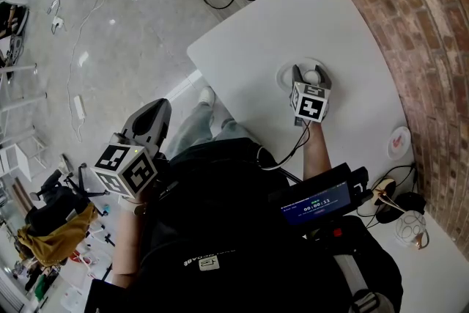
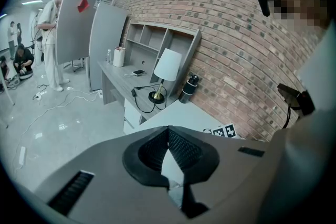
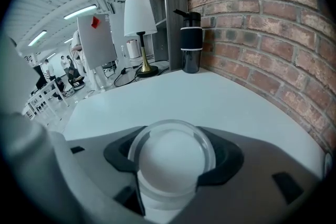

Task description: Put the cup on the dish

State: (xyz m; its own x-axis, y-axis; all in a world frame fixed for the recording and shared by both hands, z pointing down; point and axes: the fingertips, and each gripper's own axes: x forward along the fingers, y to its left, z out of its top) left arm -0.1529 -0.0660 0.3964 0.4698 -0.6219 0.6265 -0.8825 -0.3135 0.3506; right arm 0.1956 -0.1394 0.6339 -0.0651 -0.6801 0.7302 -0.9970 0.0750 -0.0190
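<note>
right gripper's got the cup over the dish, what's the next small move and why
Probably ease it straight down onto the dish. The right gripper is shut on the cup, which sits within the dish's rim in the head view, but whether they touch can't be confirmed.

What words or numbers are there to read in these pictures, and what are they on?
"00:00:11", as best it reads: on the blue screen at the person's chest.
White label on the black clothing: print too small to read.
Small plate by the brick wall: a red mark, too blurred to read.
Marker cubes: black-and-white squares only, no words.
</note>
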